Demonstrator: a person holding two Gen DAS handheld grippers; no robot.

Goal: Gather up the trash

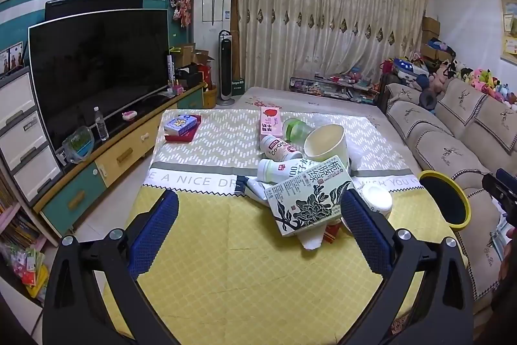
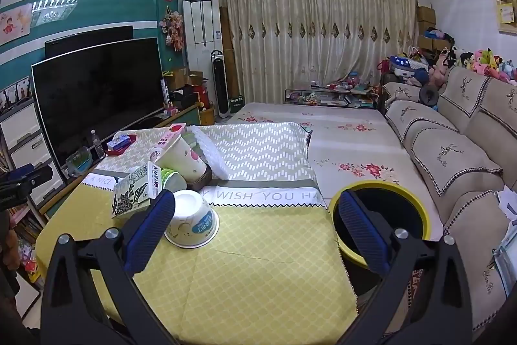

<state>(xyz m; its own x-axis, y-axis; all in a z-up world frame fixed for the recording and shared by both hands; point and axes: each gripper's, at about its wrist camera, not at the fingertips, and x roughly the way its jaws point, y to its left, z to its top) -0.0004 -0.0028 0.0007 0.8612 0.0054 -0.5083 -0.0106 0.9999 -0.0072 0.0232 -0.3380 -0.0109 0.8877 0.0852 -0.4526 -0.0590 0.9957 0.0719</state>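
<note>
- Left wrist view: we see the left gripper (image 1: 258,215) over the yellow cloth of the table (image 1: 226,264), its two blue pads spread as wide as they go, nothing between them and nothing touched. The trash lies ahead of it and toward its right pad.
- Nearest is one green-and-white carton (image 1: 307,199), tilted on top of the heap, its lower edge just beside the right pad.
- Behind the carton we count two white bottles (image 1: 279,147) on their sides, one paper cup (image 1: 326,143) with its mouth toward us, one green-capped jar (image 1: 295,128) and one pink box (image 1: 270,121).
- One white bowl (image 1: 376,199) shows at the right of the carton, partly hidden by the pad.
- One bin (image 1: 444,202) with a yellow rim and black inside stands off the table's right edge.
- Right wrist view: we see the right gripper (image 2: 258,228), also spread fully and empty, touching nothing that we can make out.
- The white bowl (image 2: 192,223) sits upside down on the cloth just beside the left pad; the carton (image 2: 137,193) and the paper cup (image 2: 185,160) lie beyond it, to the left.
- The bin (image 2: 381,186) stands behind the right pad, which covers part of it.
</note>
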